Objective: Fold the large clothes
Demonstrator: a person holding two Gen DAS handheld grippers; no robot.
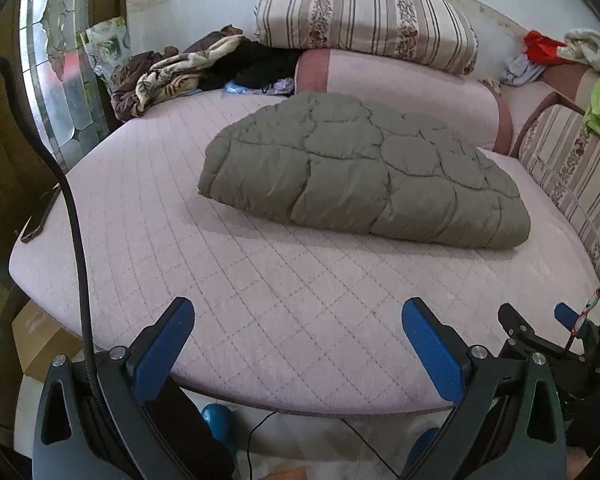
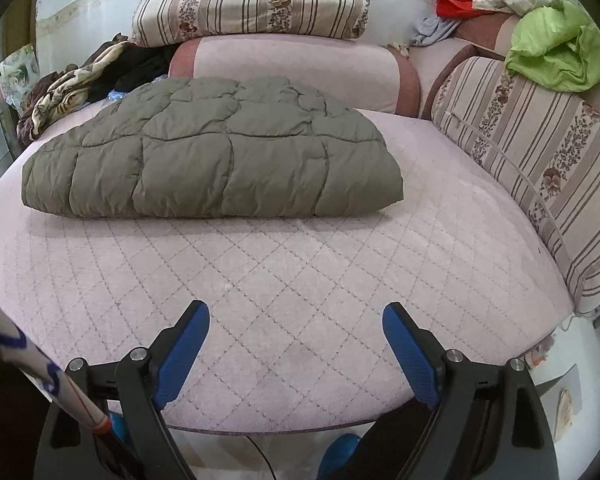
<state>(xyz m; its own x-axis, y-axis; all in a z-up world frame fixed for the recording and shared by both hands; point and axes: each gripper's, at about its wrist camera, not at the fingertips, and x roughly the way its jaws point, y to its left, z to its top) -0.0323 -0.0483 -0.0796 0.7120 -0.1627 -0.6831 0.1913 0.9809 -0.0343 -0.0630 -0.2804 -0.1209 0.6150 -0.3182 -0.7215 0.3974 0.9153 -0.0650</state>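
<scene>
Both grippers, left [image 1: 298, 322] & right [image 2: 296, 326], I held spread wide w/ nothing between, over bed's [image 2: 284, 280] near edge; folded olive puffer jacket [image 2: 220, 160] lay mid-bed.

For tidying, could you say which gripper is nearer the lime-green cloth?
Right. The right gripper has the lime-green cloth ahead to its right; the left gripper sits farther left.

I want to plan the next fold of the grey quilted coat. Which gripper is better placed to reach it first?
Only slightly the right gripper: the folded coat lies straight ahead of it. From the left gripper it lies ahead toward the right. Both have open, empty jaws above the bed's near edge.
</scene>
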